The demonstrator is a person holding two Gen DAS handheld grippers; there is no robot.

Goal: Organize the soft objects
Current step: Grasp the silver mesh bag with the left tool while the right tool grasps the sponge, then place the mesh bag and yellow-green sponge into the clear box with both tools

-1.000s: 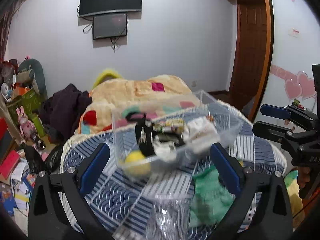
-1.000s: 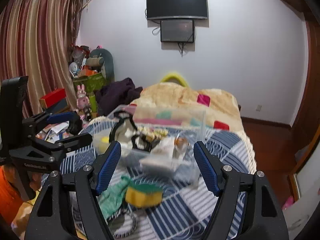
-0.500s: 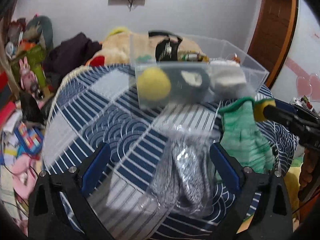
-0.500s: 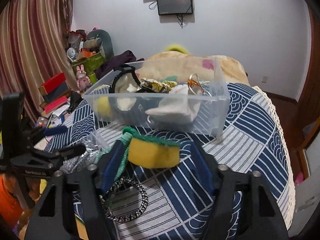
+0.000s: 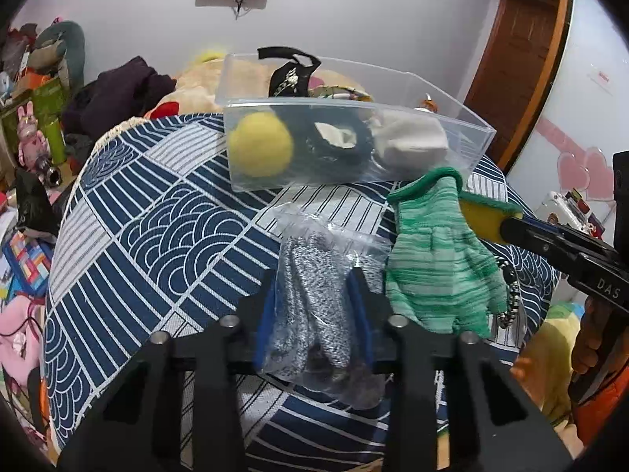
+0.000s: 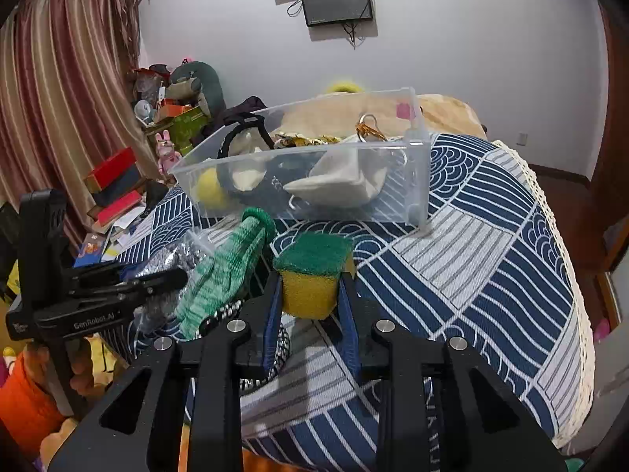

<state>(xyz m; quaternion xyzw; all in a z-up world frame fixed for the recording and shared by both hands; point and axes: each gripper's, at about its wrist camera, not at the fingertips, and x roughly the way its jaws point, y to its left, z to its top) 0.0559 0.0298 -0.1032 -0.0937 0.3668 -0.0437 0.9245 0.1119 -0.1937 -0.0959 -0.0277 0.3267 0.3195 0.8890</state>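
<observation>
The left gripper (image 5: pixel 314 314) has its blue-padded fingers (image 5: pixel 359 306) drawn in against a clear bag of grey knit gloves (image 5: pixel 310 291), pinching it at its near end. The right gripper (image 6: pixel 310 306) has its fingers (image 6: pixel 348 314) closed on a yellow sponge with a green scouring top (image 6: pixel 312 271). Both things lie on the tabletop (image 6: pixel 491 275) under a blue and white patterned cloth. Between them lies a green striped glove (image 5: pixel 436 251), touching the sponge and just beside the bag, with a beaded bracelet (image 5: pixel 509 299) at its far edge. Behind all three stands a clear plastic bin (image 5: pixel 468 145), close against the glove's cuff, holding a yellow ball (image 5: pixel 261 143), black straps, and a beige cloth (image 5: pixel 412 141). Both grippers reach in low and nearly level toward the bin, side by side.
</observation>
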